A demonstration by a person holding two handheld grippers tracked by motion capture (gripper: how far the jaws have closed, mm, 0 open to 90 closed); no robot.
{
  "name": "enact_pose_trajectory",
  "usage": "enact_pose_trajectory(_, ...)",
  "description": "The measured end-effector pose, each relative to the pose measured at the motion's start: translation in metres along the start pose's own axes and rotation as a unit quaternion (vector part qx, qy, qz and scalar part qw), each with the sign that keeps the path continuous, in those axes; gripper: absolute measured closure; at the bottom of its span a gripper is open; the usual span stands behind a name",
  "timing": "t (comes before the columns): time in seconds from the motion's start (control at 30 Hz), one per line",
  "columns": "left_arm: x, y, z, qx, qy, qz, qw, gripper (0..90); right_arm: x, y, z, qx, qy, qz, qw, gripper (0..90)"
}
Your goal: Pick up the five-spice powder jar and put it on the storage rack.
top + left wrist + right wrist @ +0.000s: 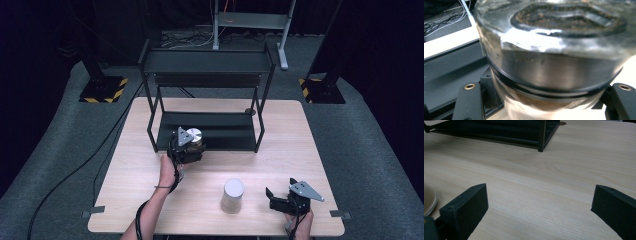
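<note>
A glass jar (194,135) with a silver lid and brown powder inside is at the front edge of the black rack's lower shelf (227,134). My left gripper (189,146) is shut on the jar. In the left gripper view the jar (549,62) looms tilted and very close, and the gripper (546,102) has a black finger (469,102) on either side of it. My right gripper (279,192) rests open near the table's front right, nothing between its fingers (464,212). A pale cylindrical canister (233,195) stands just left of it.
The two-tier black metal rack (207,62) stands at the back middle of the wooden table (125,175); its front right post (541,135) appears in the right gripper view. The canister's rim (429,200) curves in at that view's left edge. Cables lie on the floor behind.
</note>
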State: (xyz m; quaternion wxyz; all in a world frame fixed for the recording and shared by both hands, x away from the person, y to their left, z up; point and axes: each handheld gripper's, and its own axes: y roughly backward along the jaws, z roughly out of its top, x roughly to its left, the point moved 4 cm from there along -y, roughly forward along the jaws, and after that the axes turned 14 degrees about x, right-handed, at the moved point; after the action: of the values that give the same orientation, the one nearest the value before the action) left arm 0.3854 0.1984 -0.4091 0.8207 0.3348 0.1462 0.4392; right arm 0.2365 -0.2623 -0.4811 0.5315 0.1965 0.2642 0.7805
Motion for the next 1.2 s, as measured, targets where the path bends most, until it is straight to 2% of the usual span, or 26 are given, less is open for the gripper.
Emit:
enact_pose_trajectory(0.17, 0.002, -0.003, 0.004, 0.003, 0.007, 0.001, 1.0000, 31.3, 0.000, 0.000, 0.001, 0.003, 0.002, -0.001, 1.0000, 0.0)
enact_pose_trajectory(0.87, 0.004, -0.014, 0.011, 0.001, 0.016, 0.008, 0.9998, 31.3, 0.000, 0.000, 0.001, 0.002, 0.001, 0.000, 1.0000, 0.0)
enact_pose_trajectory(1.2, 0.006, -0.022, 0.012, -0.001, 0.028, 0.008, 0.9996, 31.3, 0.000, 0.000, 0.000, 0.001, 0.001, 0.000, 1.0000, 0.0)
